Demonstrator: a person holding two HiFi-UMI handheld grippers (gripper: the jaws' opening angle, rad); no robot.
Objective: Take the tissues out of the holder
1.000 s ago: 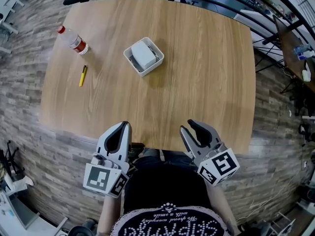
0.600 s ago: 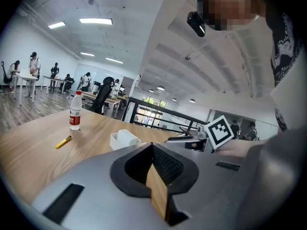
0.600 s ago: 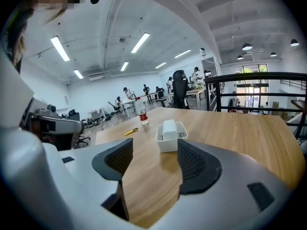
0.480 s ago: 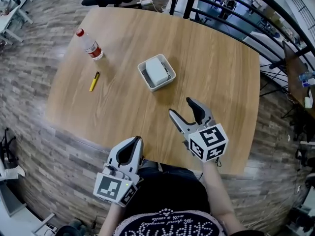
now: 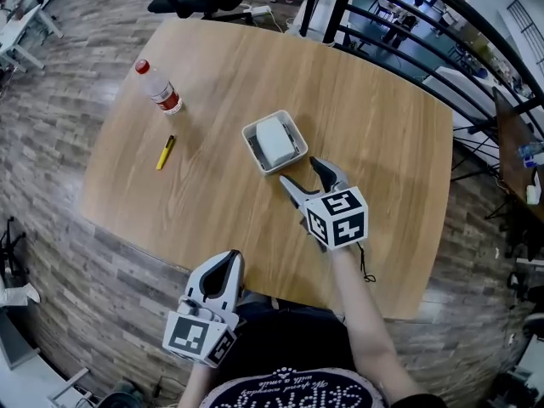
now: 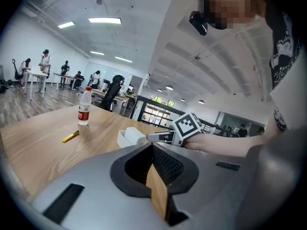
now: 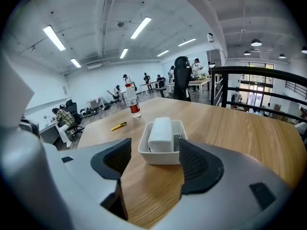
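A white square holder (image 5: pixel 293 155) stands mid-table with a white tissue pack (image 5: pixel 273 138) inside it. My right gripper (image 5: pixel 301 172) hovers just short of the holder's near corner. It is open, its jaws have just been opening, and nothing is between them. In the right gripper view the holder (image 7: pixel 162 156) and tissue pack (image 7: pixel 160 133) sit straight ahead between the fingertips (image 7: pixel 188 153). My left gripper (image 5: pixel 228 260) is shut and empty by the table's near edge. The left gripper view shows the holder (image 6: pixel 125 138) and the right gripper's marker cube (image 6: pixel 186 126) ahead.
A water bottle (image 5: pixel 157 87) with a red cap and a yellow pen (image 5: pixel 165 151) lie at the table's far left. A black railing (image 5: pixel 399 19) runs beyond the far right edge. The wooden table (image 5: pixel 382 143) has bare room to the holder's right.
The right gripper has travelled forward over the table to the holder and its jaws have spread apart. The left gripper has stayed by the near edge.
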